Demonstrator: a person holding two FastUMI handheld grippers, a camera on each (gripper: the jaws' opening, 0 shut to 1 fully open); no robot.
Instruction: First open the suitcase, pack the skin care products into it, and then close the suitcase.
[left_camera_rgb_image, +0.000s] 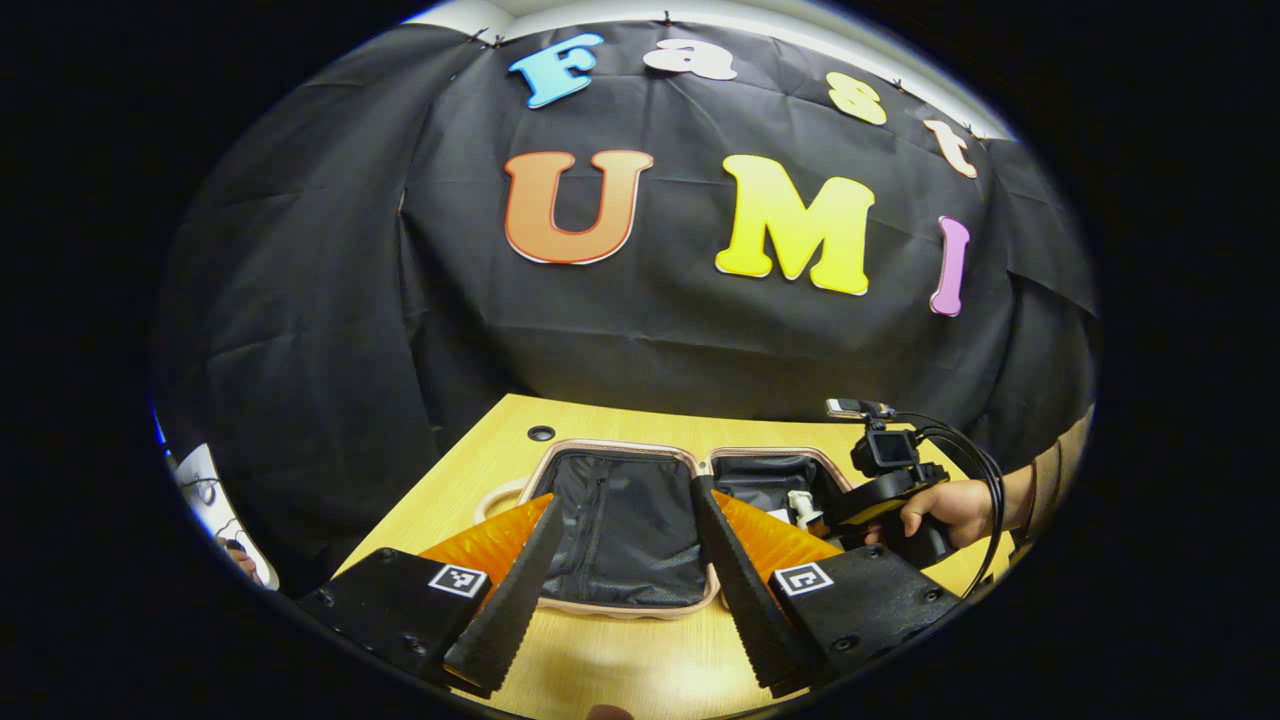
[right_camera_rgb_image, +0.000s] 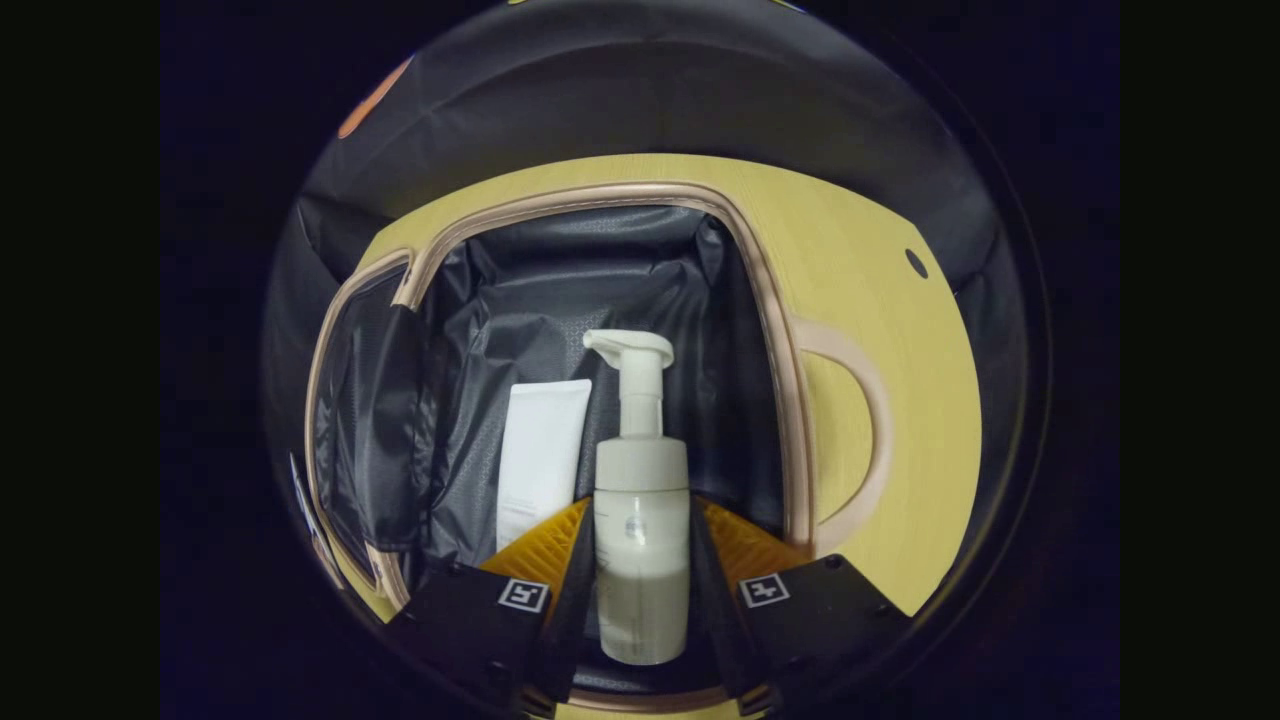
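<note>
Suitcase (right_camera_rgb_image: 770, 330) is lying open on the tabletop (right_camera_rgb_image: 900, 400). My right hand-held gripper (right_camera_rgb_image: 640, 590) is pinching the pump bottle (right_camera_rgb_image: 640, 520), lowering it inside; tube (right_camera_rgb_image: 540, 450) is lying at its 9 o'clock (already packed). Left hand-held gripper (left_camera_rgb_image: 620, 590) is hovering spread. Closing is still pending.

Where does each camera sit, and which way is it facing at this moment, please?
Left gripper view: rides the left tongs, held open above the table, facing the open suitcase and booth wall; a hand holds the right tongs farther off.
Right gripper view: rides the right tongs, looking down into the suitcase, shut on the pump bottle beside a tube.
Shared: suitcase, table, bottle.
</note>
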